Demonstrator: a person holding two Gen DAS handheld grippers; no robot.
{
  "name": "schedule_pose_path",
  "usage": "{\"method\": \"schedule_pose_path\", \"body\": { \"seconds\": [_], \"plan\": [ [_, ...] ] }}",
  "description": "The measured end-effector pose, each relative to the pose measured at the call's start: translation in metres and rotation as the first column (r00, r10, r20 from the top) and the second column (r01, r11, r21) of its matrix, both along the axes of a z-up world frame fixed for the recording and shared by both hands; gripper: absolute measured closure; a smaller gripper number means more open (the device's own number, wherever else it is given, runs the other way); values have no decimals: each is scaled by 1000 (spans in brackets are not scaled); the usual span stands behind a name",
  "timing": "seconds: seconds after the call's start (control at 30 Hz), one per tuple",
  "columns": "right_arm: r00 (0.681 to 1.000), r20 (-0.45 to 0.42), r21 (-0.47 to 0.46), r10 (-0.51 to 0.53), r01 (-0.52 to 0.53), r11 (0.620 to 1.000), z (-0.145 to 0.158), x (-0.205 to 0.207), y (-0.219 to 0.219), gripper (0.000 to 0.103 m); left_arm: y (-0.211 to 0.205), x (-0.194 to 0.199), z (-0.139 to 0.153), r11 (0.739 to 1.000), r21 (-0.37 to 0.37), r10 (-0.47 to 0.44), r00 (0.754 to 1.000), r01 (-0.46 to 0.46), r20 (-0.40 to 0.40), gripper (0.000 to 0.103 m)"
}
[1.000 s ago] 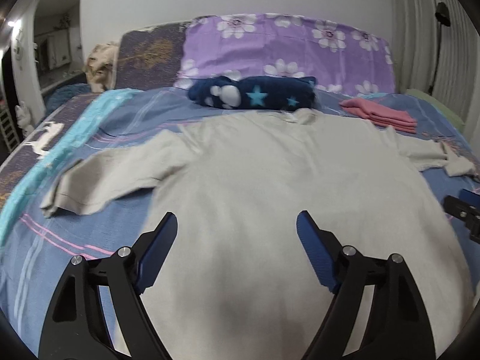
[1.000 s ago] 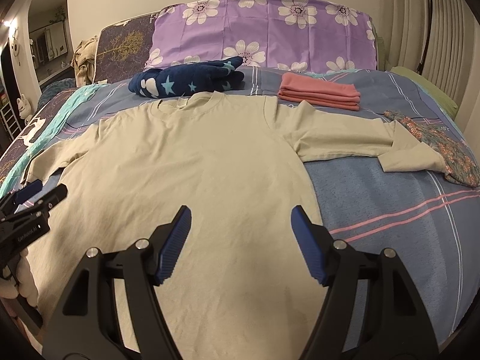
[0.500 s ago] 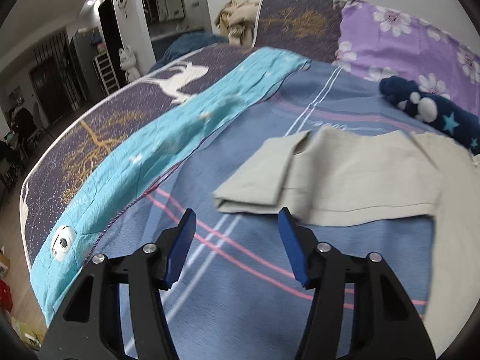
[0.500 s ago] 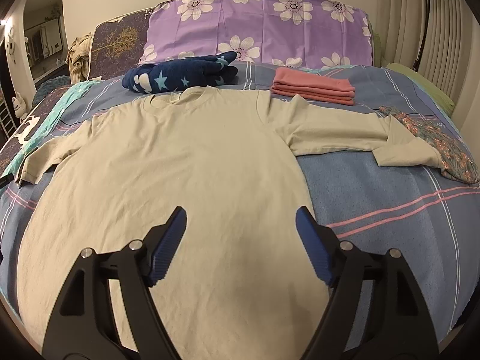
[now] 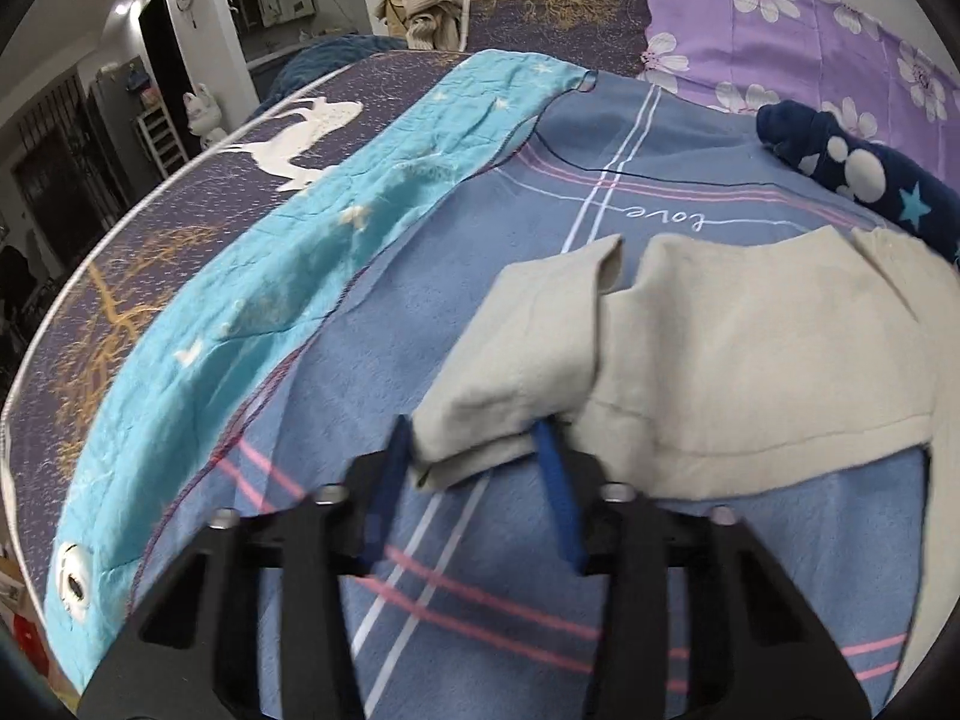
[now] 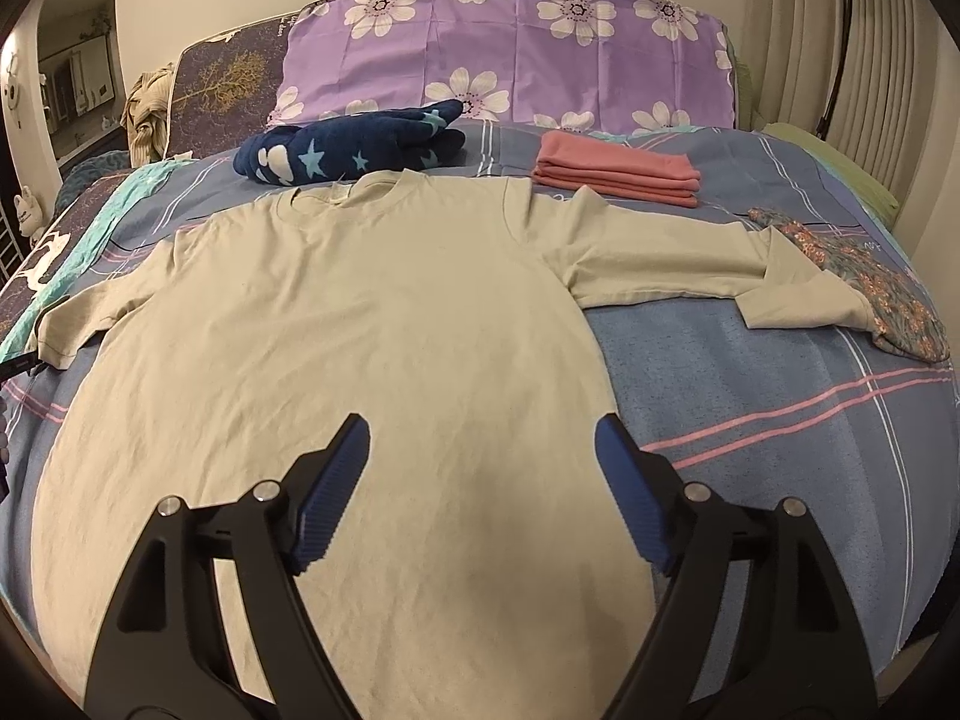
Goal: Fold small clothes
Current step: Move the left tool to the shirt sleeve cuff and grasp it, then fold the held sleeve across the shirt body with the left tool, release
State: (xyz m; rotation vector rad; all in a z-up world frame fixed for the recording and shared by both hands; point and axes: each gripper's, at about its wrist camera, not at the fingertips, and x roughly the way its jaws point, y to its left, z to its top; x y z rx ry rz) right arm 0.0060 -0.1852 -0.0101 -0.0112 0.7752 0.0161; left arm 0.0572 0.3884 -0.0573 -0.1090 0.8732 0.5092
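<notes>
Beige long-sleeve shirt (image 6: 372,324) lies flat, front up, on the blue plaid bedspread (image 6: 750,396), collar toward 12 o'clock in the right wrist view, sleeves spread out to 9 and 3 o'clock.

Left gripper (image 5: 474,468) is at the cuff end of the shirt's left sleeve (image 5: 516,378). Its jaws have just been closing, and the sleeve end now sits between the blue pads (image 5: 555,480). The cuff corner pokes down between them toward 6 o'clock; the rest of the sleeve runs off toward 2 o'clock to the shirt body. The right pad touches the cloth edge; the left pad sits just beside the cuff fold. The frame is blurred, so a firm pinch can't be confirmed; there is still a gap between the pads. In the right wrist view, the same sleeve end shows at 9 o'clock (image 6: 66,330), with a dark sliver of the left gripper at the frame edge.

Right gripper (image 6: 480,462) has its fingers spread wide, with nothing between them. It hovers over the lower shirt body: the left pad (image 6: 330,498) is over cloth, the right pad over the shirt's hem-side edge, where it meets bedspread.

Behind the collar at 12 o'clock: navy star blanket (image 6: 354,150), folded pink stack (image 6: 618,171), purple floral pillow (image 6: 510,54). Floral cloth (image 6: 864,282) touches the right cuff at 3 o'clock. Turquoise blanket (image 5: 258,276) sits at 9 to 10 o'clock of the left gripper.
</notes>
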Motion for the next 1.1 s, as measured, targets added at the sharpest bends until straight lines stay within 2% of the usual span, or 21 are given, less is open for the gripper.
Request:
{"method": "schedule_pose_path", "body": {
  "seconds": [0.03, 0.07, 0.17, 0.27, 0.43, 0.47, 0.57, 0.67, 0.7, 0.73, 0.8, 0.83, 0.87, 0.9, 0.97, 1.07, 1.1],
  "plan": [
    [1000, 0, 1, -5, 5, 1000, 0, 0, -1, 24, 2, 2, 2, 999, -34, -8, 1000, 8, 11, 92],
    [1000, 0, 3, -9, 9, 1000, 0, 0, -2, 24, 5, 3, 5, 998, -69, -10, 1000, 12, 26, 98],
    [1000, -2, 5, -13, 13, 1000, 0, 1, -3, 24, 3, 3, 26, 991, -131, -20, 994, 34, 108, 99],
    [1000, -9, 8, -14, 14, 1000, -3, 5, -4, 24, -17, 6, 57, 988, -111, -85, 980, 106, 179, 100],
    [1000, -17, 21, -2, 2, 1000, -5, 8, -2, 24, -77, 17, 109, 952, -106, -248, 925, 288, 286, 102],
    [1000, -18, 22, 0, 0, 1000, -6, 9, -2, 24, -92, 19, 116, 940, -104, -283, 910, 326, 304, 103],
    [1000, -23, 26, 0, 0, 1000, -7, 9, -2, 24, -144, 26, 134, 878, -105, -403, 839, 467, 366, 103],
    [1000, -19, 26, -5, 6, 1000, -5, 10, -5, 24, -205, 30, 142, 793, -89, -525, 750, 603, 402, 103],
    [1000, -18, 26, -9, 10, 1000, -5, 10, -7, 23, -229, 30, 142, 753, -75, -576, 711, 653, 405, 103],
    [1000, -18, 29, -12, 13, 999, -4, 10, -8, 23, -245, 28, 141, 728, -59, -609, 683, 683, 403, 103],
    [1000, -21, 41, -12, 12, 999, -3, 10, -12, 23, -274, 27, 137, 694, -11, -663, 644, 720, 382, 102],
    [1000, -20, 43, -6, 7, 999, -2, 9, -13, 23, -275, 28, 134, 688, -1, -672, 638, 726, 375, 102],
    [1000, -18, 40, -2, 3, 999, -1, 9, -14, 23, -275, 27, 129, 690, 4, -675, 641, 724, 366, 100],
    [1000, -12, 29, 0, 0, 1000, 0, 8, -15, 23, -271, 27, 125, 698, 4, -670, 652, 716, 356, 91],
    [1000, -13, 23, -3, 3, 1000, -1, 10, -16, 23, -254, 28, 111, 737, -16, -635, 700, 676, 326, 77],
    [999, -35, 43, -8, 10, 999, -8, 15, -18, 23, -211, 40, 77, 846, -21, -516, 829, 533, 214, 57],
    [999, -46, 48, -8, 11, 999, -11, 17, -18, 23, -191, 47, 60, 881, -26, -461, 871, 472, 168, 56]
  ]
}}
